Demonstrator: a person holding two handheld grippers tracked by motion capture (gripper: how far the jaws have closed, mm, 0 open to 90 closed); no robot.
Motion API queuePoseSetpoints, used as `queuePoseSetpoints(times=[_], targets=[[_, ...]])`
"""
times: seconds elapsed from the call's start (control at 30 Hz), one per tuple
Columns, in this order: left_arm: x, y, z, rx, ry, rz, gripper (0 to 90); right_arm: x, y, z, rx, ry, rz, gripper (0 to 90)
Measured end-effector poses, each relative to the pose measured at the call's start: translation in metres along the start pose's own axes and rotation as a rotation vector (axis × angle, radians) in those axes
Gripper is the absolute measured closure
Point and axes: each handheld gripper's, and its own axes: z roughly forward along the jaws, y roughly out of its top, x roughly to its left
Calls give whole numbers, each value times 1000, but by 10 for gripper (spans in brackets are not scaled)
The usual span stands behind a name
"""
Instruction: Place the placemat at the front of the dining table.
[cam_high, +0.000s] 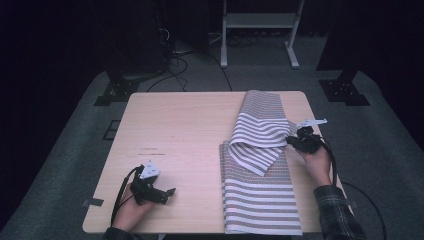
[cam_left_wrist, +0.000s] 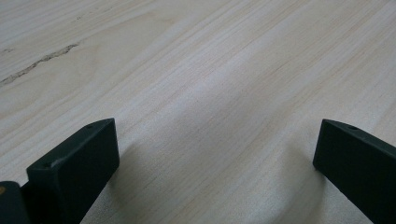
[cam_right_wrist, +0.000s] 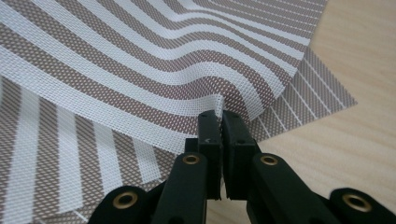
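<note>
High view overhead; gripper views close.

**Open black jaws over bare pale wood**

We see our left gripper (cam_left_wrist: 215, 154) with its two matte black, blocky jaws standing wide apart, one at the lower left of the frame and one at the lower right. Nothing lies between them. Behind and beneath them spreads the light, fine-grained wooden tabletop (cam_left_wrist: 210, 70). A thin dark irregular streak (cam_left_wrist: 39, 63) runs across the wood at the upper left. Soft shadows fall beside each jaw on the surface.
</note>
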Motion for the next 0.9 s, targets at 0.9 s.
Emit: queuePoseSetpoints(times=[0.9], targets=[[0, 3, 3, -1, -11, 8, 0, 33, 41, -27, -163, 109, -52, 871]])
